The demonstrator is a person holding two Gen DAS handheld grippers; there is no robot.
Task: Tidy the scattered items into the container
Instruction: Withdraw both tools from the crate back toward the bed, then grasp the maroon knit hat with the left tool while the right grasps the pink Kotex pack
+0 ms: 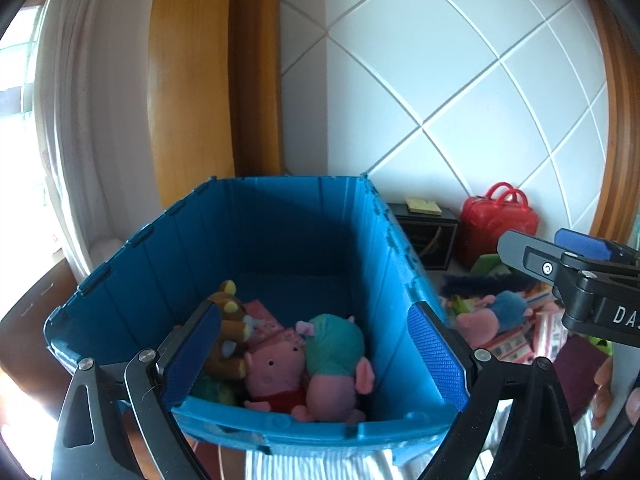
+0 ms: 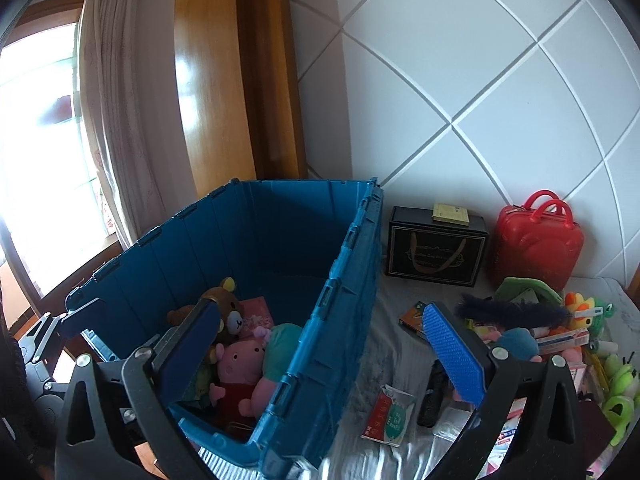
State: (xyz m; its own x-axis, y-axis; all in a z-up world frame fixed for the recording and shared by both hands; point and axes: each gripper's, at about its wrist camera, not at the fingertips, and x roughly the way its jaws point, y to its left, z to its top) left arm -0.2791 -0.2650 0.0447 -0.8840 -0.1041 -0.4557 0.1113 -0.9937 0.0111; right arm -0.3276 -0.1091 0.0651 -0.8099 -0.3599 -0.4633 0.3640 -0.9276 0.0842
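A blue crate [image 1: 280, 240] is seen in the centre of the left wrist view, and at lower left of centre in the right wrist view. Inside it, near the front wall, a pink pig plush [image 1: 276, 372], a teal-dressed pig plush [image 1: 336, 356] and a brown bear plush [image 1: 228, 332] are packed touching each other.

The left gripper [image 1: 316, 356] is held wide open above the crate, with nothing between its blue pads [image 1: 436, 352]. The right gripper [image 2: 320, 356] is also spread wide and empty, its pads on either side of the crate's right wall.

At the right of the right wrist view, scattered items are spread on a white sheet [image 2: 392, 352]: a blue-dressed pig plush [image 2: 518, 340], a red and white carton [image 2: 386, 416], a dark feathery object [image 2: 512, 310]. Behind them a black box [image 2: 436, 248] and a red case [image 2: 536, 240] are placed at the wall.
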